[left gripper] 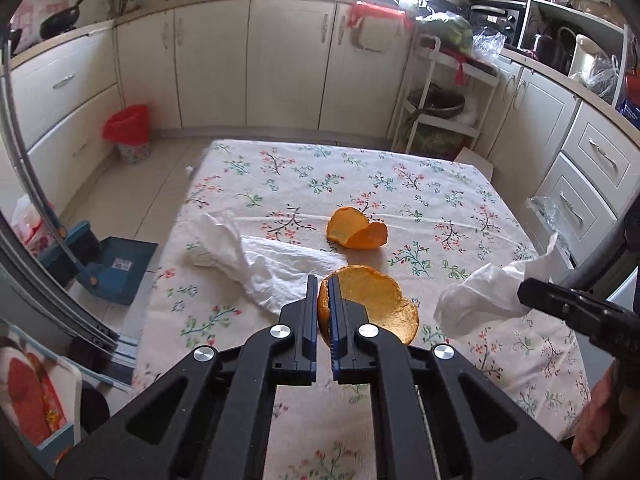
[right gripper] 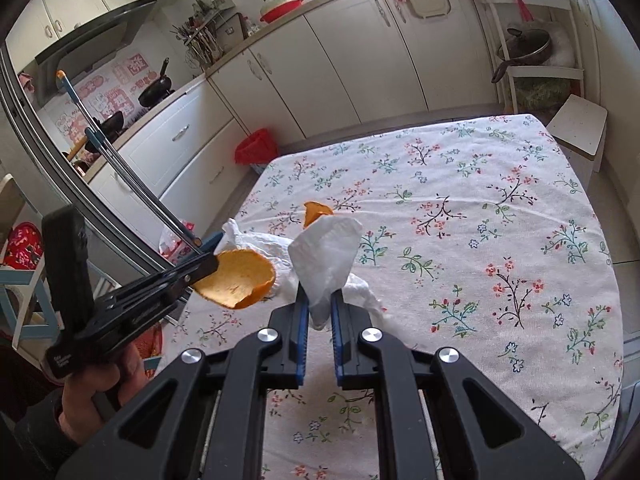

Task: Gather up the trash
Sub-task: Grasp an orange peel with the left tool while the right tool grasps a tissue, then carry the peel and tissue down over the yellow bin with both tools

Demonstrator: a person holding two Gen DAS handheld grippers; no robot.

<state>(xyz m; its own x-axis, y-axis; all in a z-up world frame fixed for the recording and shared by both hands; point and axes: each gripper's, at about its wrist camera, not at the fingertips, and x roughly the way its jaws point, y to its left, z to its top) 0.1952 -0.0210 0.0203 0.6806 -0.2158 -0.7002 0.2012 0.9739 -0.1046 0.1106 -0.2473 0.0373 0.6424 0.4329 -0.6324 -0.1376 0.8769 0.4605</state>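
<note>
- Step in hand: pick-up finished on both sides, carrying to the bin not yet done
- Left gripper point(left gripper: 324, 304) clamped narrow on the edge of a large orange peel point(left gripper: 376, 304), peel lifted off the worktop point(left gripper: 460, 184) and seen hanging in the air in the right wrist view
- Right gripper point(right gripper: 319, 312) clamped narrow on a crumpled white tissue point(right gripper: 326, 256), also raised above the flowered cloth
- Left on the worktop: a second orange peel point(left gripper: 356, 230) near the middle, and another white tissue point(left gripper: 256, 260) just beside it, toward the left edge
- Red-lined trash bin point(left gripper: 130, 132) on the floor beyond the left far corner of the worktop, well apart from both loads
- Next move, as a judgement: carry both pieces over the bin, open the jaws only above its mouth, then return for the two remaining pieces
- Grip on the peel looks thin, only at the rim, perhaps easy to slip; hard to confirm from these views
</note>
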